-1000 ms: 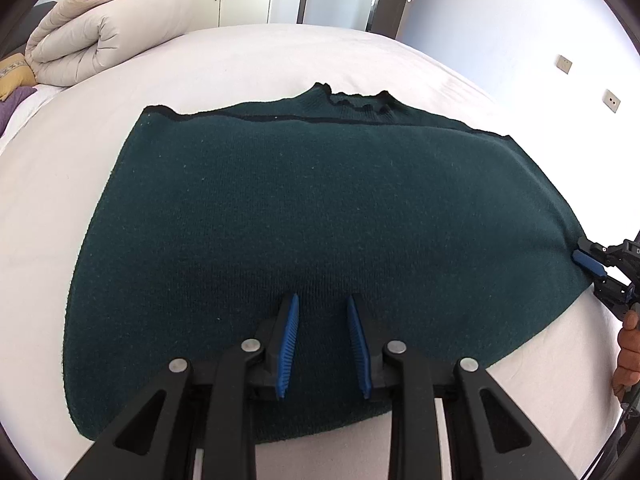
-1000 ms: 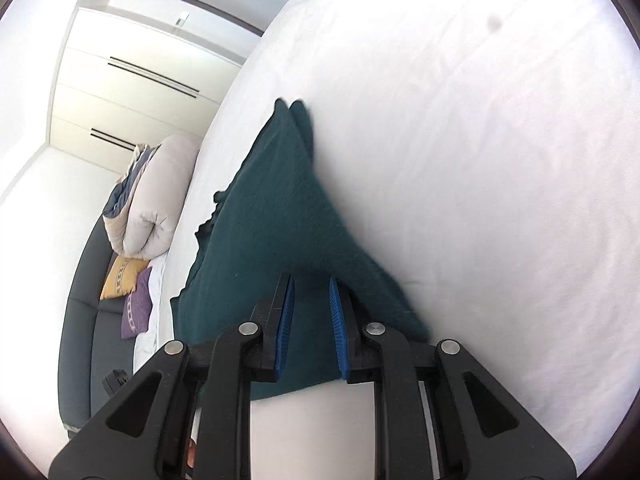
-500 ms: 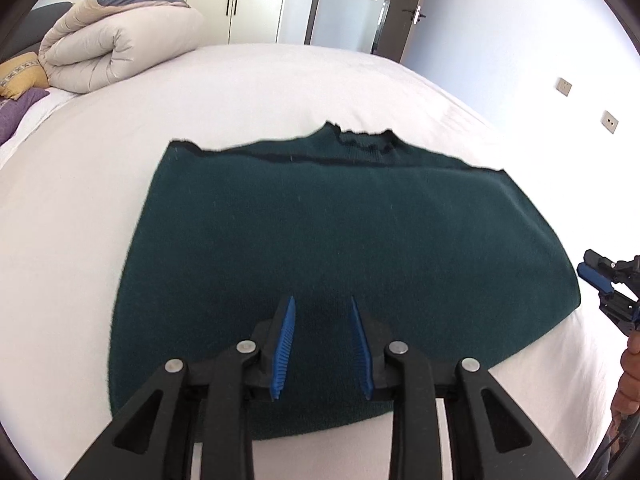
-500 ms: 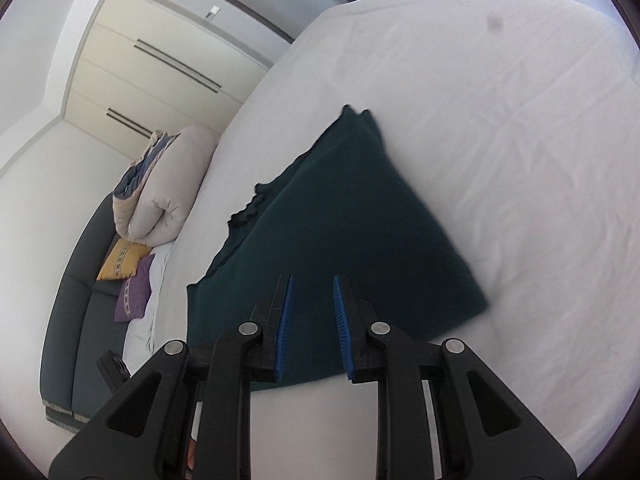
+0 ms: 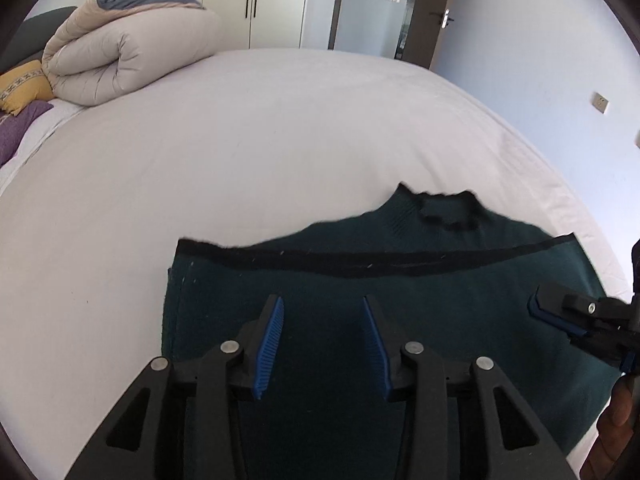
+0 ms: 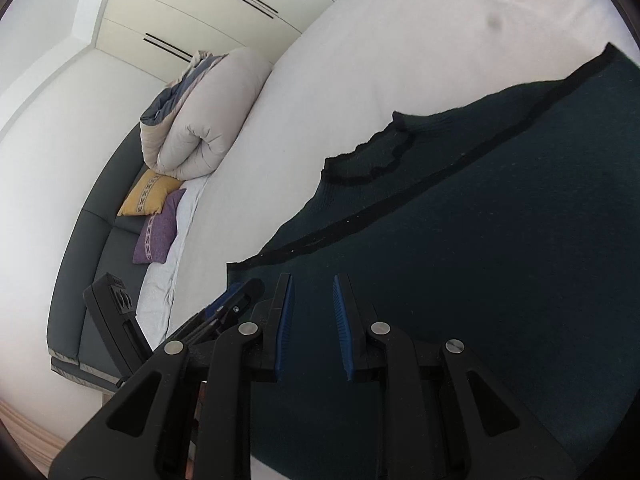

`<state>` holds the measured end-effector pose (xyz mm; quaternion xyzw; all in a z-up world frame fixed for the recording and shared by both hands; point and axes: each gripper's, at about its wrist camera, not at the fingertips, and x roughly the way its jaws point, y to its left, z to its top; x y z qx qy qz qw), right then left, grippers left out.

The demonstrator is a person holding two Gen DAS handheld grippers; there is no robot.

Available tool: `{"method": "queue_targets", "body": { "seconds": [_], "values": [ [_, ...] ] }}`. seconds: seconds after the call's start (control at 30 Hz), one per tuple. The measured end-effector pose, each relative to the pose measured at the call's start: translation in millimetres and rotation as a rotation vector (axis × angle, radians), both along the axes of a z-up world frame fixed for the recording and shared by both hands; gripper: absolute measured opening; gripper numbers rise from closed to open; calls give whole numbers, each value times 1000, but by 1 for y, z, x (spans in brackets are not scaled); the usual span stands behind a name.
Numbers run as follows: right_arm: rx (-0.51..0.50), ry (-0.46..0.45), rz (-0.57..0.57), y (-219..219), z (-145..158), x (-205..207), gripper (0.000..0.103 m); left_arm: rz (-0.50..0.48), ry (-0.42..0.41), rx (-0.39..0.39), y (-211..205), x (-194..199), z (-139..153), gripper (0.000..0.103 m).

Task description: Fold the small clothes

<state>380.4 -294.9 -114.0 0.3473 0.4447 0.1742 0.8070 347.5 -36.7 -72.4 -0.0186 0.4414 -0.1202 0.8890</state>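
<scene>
On the white bed (image 5: 280, 152), a label-free dark green sweater (image 5: 440, 312) lies beneath open tongs (image 5: 324, 340).

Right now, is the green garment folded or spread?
Folded: the green garment lies doubled on the bed, its dark hem band crossing just below the collar.

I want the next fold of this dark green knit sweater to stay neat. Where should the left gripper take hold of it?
Probably the near-left corner of the dark green knit sweater, where its straight left edge lies flat on the white bedsheet. The open left gripper would best come in from the left, low, one finger sliding under that edge.
</scene>
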Motion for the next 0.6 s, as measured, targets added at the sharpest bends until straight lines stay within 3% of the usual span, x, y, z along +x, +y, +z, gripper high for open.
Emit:
{"method": "queue_targets", "body": {
  "seconds": [0.1,0.23,0.5,0.6],
  "values": [
    [-44,43,-23,-11,-29,17,19,-3,-16,-115,26,-9,-18,49],
    [29,-5,-80,-45,-39,18,15,-13,-16,-240,45,-12,-21,48],
    [53,-46,-309,-154,-40,-14,15,-20,-11,-347,68,-20,-20,48],
    [-12,-37,-395,-187,-31,-37,19,1,13,-387,91,-32,-19,49]
  ]
}}
